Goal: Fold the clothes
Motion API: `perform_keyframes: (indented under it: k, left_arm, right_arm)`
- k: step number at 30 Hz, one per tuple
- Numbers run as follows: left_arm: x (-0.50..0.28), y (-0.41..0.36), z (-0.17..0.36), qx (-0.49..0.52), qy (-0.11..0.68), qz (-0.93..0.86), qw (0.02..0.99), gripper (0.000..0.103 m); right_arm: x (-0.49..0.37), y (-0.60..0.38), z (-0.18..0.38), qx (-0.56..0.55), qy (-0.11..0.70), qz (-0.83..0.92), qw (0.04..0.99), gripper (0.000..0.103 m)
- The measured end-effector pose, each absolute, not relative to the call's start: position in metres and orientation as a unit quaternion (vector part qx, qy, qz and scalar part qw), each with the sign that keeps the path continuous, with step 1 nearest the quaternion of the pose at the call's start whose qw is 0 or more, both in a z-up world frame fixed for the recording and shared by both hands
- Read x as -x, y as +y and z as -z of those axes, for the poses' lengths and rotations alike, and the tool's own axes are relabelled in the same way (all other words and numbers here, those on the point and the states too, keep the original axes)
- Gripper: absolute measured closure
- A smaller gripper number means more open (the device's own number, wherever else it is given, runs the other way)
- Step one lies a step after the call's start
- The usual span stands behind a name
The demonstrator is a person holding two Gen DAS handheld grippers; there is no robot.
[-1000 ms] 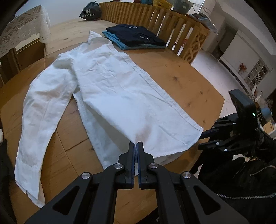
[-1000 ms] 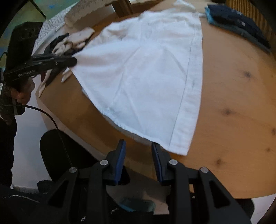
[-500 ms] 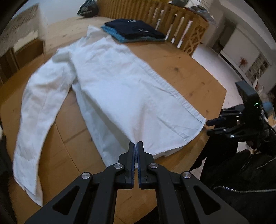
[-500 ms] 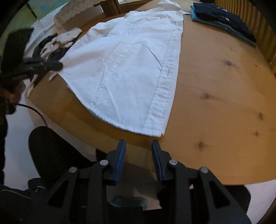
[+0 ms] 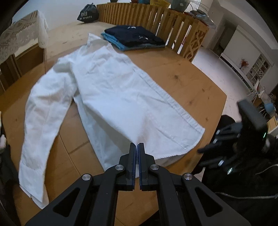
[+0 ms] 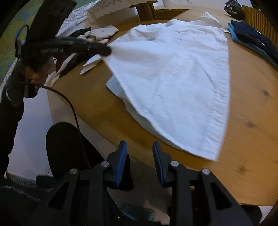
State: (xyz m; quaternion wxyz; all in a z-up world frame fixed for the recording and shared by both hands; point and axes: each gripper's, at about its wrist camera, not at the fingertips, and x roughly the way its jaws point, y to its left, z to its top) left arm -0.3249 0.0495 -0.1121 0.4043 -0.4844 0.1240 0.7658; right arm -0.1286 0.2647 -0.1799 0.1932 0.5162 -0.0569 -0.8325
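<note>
Jaws on your left gripper (image 5: 138, 147) are pressed together on the hem of the white shirt (image 5: 121, 97), a sliver of white cloth showing between the blue pads. Your right gripper (image 6: 139, 153) has its jaws wide apart and holds nothing; it hangs off the near edge of the surface, just short of the shirt's bottom corner.

From the left wrist view, the shirt lies spread flat and runs away from your left jaws toward the far side, collar end farthest off. One long sleeve (image 5: 40, 121) trails down the left side, its cuff close to the near edge. The button strip forms the shirt's right border. In the right wrist view the same shirt fans out ahead and to the right of the open jaws, with your left gripper (image 6: 104, 49) gripping its far hem corner at upper left.

The surface (image 5: 194, 87) is a round, pale wooden top with visible knots. Beyond the collar sits a folded stack (image 5: 135, 37), dark navy on top of blue. A black drawstring bag (image 5: 88, 13) rests farther back beside a slatted wooden railing (image 5: 156, 19). A lace cloth (image 5: 20, 38) drapes over furniture at left. White walls and a shelf unit (image 5: 255, 69) stand at right.
</note>
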Motion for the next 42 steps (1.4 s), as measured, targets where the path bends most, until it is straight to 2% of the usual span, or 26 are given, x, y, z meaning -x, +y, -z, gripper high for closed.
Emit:
perform_keyframes:
  k: [2, 7, 15, 19, 25, 30, 37, 42]
  left_arm:
    - [0.325, 0.051, 0.108, 0.481, 0.127, -0.767, 0.406, 0.101]
    - [0.322, 0.048, 0.109, 0.48, 0.13, -0.767, 0.406, 0.101]
    - [0.321, 0.038, 0.12, 0.486, 0.128, -0.767, 0.399, 0.101]
    - [0.319, 0.027, 0.149, 0.507, 0.123, -0.761, 0.386, 0.101]
    - [0.315, 0.019, 0.174, 0.526, 0.106, -0.752, 0.384, 0.101]
    - [0.305, 0.025, 0.195, 0.537, 0.11, -0.739, 0.393, 0.1]
    - [0.304, 0.022, 0.195, 0.538, 0.106, -0.736, 0.396, 0.1]
    - [0.311, 0.014, 0.187, 0.552, 0.104, -0.723, 0.401, 0.098]
  right_arm:
    - [0.134, 0.264, 0.183, -0.51, -0.067, 0.839, 0.18, 0.092]
    - [0.147, 0.266, 0.19, -0.496, -0.085, 0.853, 0.137, 0.094]
    - [0.141, 0.29, 0.189, -0.497, -0.016, 0.867, 0.025, 0.094]
    - [0.138, 0.302, 0.189, -0.498, 0.022, 0.867, -0.027, 0.094]
    - [0.135, 0.301, 0.186, -0.513, 0.066, 0.855, -0.039, 0.097]
    - [0.13, 0.308, 0.178, -0.524, 0.07, 0.848, -0.042, 0.097]
    - [0.129, 0.301, 0.172, -0.549, 0.111, 0.828, -0.015, 0.096]
    - [0.133, 0.3, 0.173, -0.546, 0.111, 0.83, -0.015, 0.096]
